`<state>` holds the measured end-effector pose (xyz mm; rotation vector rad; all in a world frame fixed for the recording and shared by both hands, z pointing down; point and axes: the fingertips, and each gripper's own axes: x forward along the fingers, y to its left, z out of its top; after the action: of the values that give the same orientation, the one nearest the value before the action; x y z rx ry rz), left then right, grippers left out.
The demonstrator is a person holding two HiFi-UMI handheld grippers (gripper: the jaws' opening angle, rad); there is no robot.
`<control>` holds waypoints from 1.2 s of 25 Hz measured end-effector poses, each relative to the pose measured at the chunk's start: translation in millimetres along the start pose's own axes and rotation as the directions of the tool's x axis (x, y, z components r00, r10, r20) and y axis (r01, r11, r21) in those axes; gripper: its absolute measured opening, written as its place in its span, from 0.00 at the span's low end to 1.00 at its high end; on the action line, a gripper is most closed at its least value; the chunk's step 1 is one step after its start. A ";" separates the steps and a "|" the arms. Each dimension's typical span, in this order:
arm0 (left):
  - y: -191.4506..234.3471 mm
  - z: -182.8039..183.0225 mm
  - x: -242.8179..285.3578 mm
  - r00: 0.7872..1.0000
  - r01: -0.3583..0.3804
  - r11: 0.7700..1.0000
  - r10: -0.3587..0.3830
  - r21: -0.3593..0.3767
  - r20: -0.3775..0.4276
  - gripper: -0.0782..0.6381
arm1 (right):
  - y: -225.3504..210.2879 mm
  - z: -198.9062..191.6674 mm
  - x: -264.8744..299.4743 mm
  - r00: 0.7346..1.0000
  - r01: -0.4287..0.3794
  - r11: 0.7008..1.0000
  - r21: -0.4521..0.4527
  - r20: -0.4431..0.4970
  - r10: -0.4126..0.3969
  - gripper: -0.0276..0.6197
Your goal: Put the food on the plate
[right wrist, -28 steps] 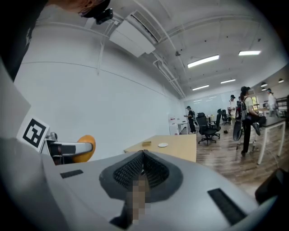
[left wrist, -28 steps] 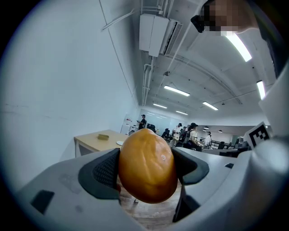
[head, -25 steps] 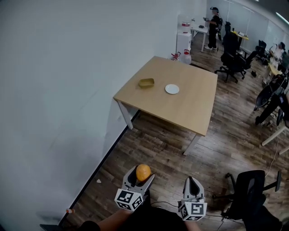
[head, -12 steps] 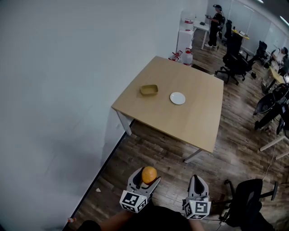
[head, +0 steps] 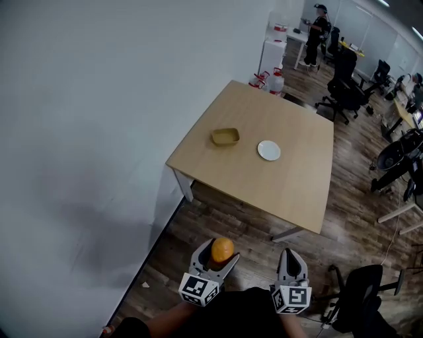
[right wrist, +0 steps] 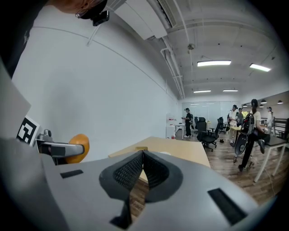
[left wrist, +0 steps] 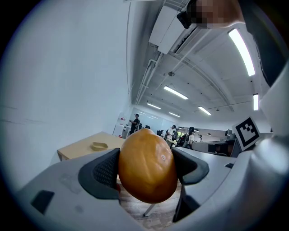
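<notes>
Food (head: 222, 249), orange and oval, clamped in left gripper (head: 216, 255): both pads touch its sides, and its top sticks up above the jaws. Left gripper view confirms a firm pinch, with food filling the gap between the jaws.

Right gripper (head: 289, 255): jaws together, pads meeting at the tips, nothing between them. It sits just right of left gripper at about the same height. Both point forward, held over the floor (head: 218, 211) close to the person's body. Right gripper view shows food off to its left, in the other gripper's jaws.

Table (head: 291, 125): well ahead of both grippers, with open wood floor between. Neither gripper is over it.

Plate (head: 269, 150): white, round, nothing on it. It is on the table ahead of the grippers, roughly in line with the gap between them and a bit closer to right gripper's line. Well apart from food.

Tray (head: 225, 136): small, yellow, on the table just left of plate, not touching it. Roughly straight ahead of left gripper.

Wall (head: 99, 99): white, runs along the left of left gripper, with the table's left edge near it.

Chair (head: 363, 290): black office type, on the floor to the right of right gripper, near.

Jugs (head: 275, 80): on the floor beyond the table's far corner. Person (head: 319, 20) stands further back by a white desk, far ahead and right of both grippers. More chairs and desks further right, too small to detail.
</notes>
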<state>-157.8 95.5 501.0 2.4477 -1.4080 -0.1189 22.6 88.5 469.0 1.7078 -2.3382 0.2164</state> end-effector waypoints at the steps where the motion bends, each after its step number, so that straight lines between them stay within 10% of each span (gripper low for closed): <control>1: 5.6 2.0 1.9 1.000 -0.002 1.000 0.002 -0.002 0.001 0.58 | 2.7 2.2 5.2 1.000 -0.001 1.000 -0.006 0.002 0.001 0.14; 30: 53.9 11.1 125.5 0.999 -0.018 0.999 0.017 -0.032 -0.034 0.58 | -64.5 5.4 130.8 0.999 0.010 0.997 0.071 0.040 -0.013 0.14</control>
<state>-140.7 -39.4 517.7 2.4000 -1.4016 -0.0951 45.5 -52.5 498.7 1.7740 -2.3759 0.2685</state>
